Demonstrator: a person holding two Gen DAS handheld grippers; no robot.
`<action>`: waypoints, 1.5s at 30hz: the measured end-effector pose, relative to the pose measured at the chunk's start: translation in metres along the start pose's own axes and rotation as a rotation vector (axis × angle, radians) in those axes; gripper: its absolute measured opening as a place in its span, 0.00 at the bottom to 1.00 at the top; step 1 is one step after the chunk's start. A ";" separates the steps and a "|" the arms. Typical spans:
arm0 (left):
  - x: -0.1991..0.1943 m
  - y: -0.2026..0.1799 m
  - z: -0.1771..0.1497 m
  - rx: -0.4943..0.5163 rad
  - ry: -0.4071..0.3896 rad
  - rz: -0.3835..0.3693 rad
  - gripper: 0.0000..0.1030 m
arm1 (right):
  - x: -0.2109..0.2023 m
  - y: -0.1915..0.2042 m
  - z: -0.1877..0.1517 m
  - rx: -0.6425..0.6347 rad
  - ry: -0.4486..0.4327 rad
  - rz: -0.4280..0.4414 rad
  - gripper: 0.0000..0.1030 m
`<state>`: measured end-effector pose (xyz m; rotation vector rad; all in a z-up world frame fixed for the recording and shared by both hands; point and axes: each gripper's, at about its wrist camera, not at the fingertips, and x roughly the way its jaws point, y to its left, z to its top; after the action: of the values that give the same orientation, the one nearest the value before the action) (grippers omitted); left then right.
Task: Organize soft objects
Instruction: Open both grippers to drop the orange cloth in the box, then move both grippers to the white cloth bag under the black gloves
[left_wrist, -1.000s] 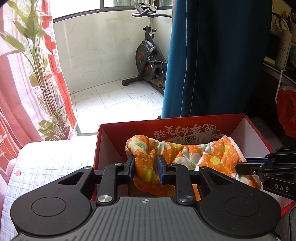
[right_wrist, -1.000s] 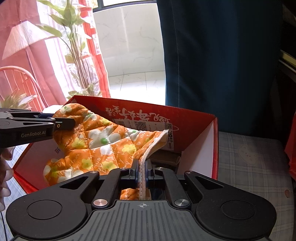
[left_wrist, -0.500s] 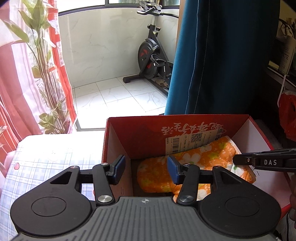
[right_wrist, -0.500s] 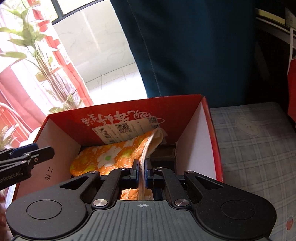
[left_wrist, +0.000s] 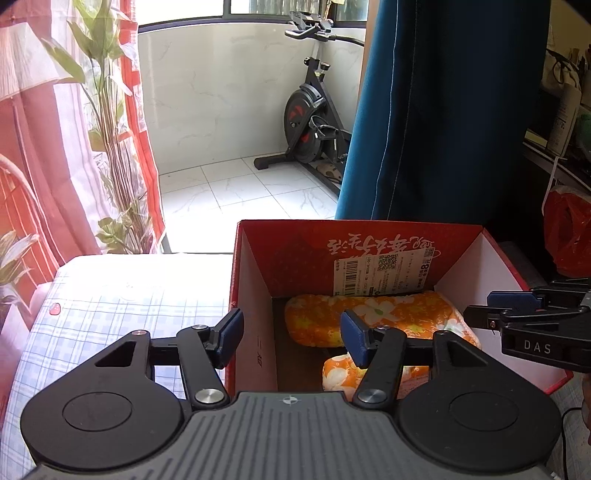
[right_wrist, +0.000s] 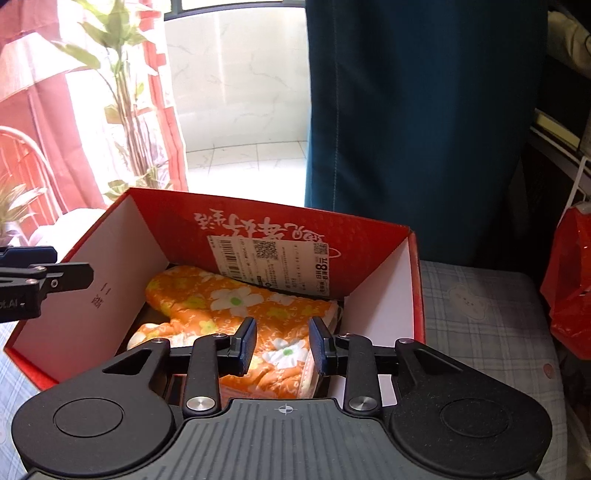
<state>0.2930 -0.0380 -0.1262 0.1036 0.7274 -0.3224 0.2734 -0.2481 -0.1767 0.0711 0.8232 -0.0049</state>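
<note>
The orange floral quilted oven mitt lies on the floor of the red cardboard box, low in the middle of the right wrist view, one end against the far wall under the white barcode label, its cream-edged cuff at the lower right beside the white inner side wall. The right claw hangs just above the mitt's near end; its jaws are opening, blue pads spread to either side of the cloth and clear of it. In the left wrist view the left claw sits in the lower middle over the box's left wall, jaws opening wide, one pad outside the wall and one above the mitt, pinching nothing. The box rests on a checked blue and white cloth. A dark blue curtain hangs behind the box, and an exercise bike stands on the white tiles at upper centre
</note>
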 end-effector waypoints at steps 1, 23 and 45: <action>-0.006 -0.001 -0.001 -0.002 -0.006 0.002 0.60 | -0.008 0.001 -0.003 -0.011 -0.025 0.011 0.29; -0.132 -0.027 -0.140 -0.009 0.031 -0.091 0.71 | -0.136 0.055 -0.121 -0.047 -0.083 0.239 0.42; -0.089 -0.043 -0.226 -0.090 0.267 -0.234 0.83 | -0.145 0.031 -0.235 -0.109 0.127 0.214 0.92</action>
<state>0.0731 -0.0104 -0.2345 -0.0258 1.0204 -0.5046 0.0041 -0.2048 -0.2278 0.0569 0.9377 0.2482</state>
